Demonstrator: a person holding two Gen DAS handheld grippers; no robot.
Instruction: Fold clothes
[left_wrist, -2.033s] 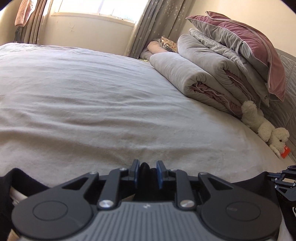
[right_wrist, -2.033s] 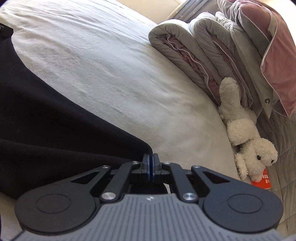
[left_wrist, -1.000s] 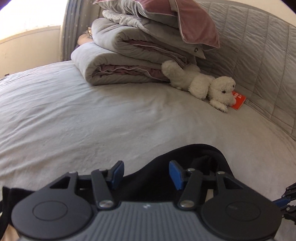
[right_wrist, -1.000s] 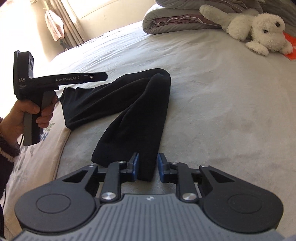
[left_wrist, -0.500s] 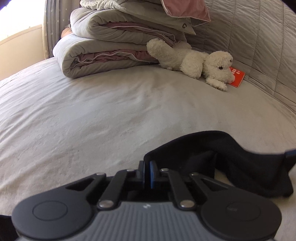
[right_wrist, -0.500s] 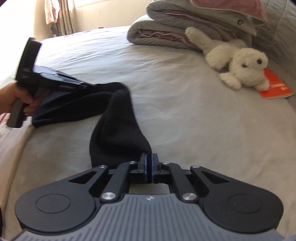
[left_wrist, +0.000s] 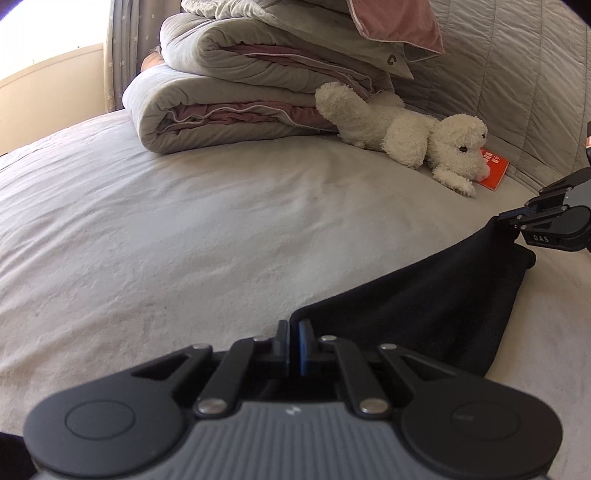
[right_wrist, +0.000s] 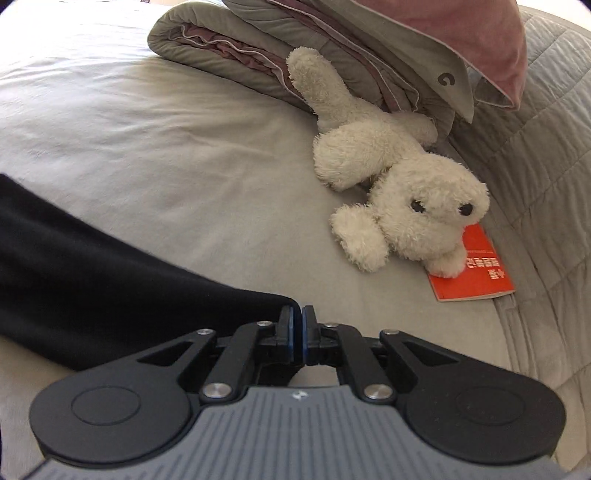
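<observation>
**Black garment stretched between two closed grippers on the bed**

Left wrist view. The left hand-held gripper (left_wrist: 294, 345), at lower centre of the frame, has its jaws closed on a corner of the black garment (left_wrist: 424, 314). One second earlier these jaws stood apart over the cloth; half a second ago they had already closed. From that corner the cloth runs up and to the right as a taut dark band to the right hand-held gripper (left_wrist: 508, 218), at the right edge, which pinches its far end. Half a second ago that end lay low at the lower right of the frame; it now sits higher, and the band is straighter. The garment lies across the grey bed (left_wrist: 184, 229).

Right wrist view. The right hand-held gripper (right_wrist: 298, 334) is clamped on an edge of the black garment (right_wrist: 92, 280), which fills the left of the frame. A second ago its jaws were apart around a hanging fold. The left gripper and the hand holding it, seen at the left half a second ago, are out of this frame. The white plush dog (right_wrist: 399, 199) and the red booklet (right_wrist: 476, 273) under its muzzle now appear larger, at centre right, below the folded quilts (right_wrist: 258, 55).
</observation>
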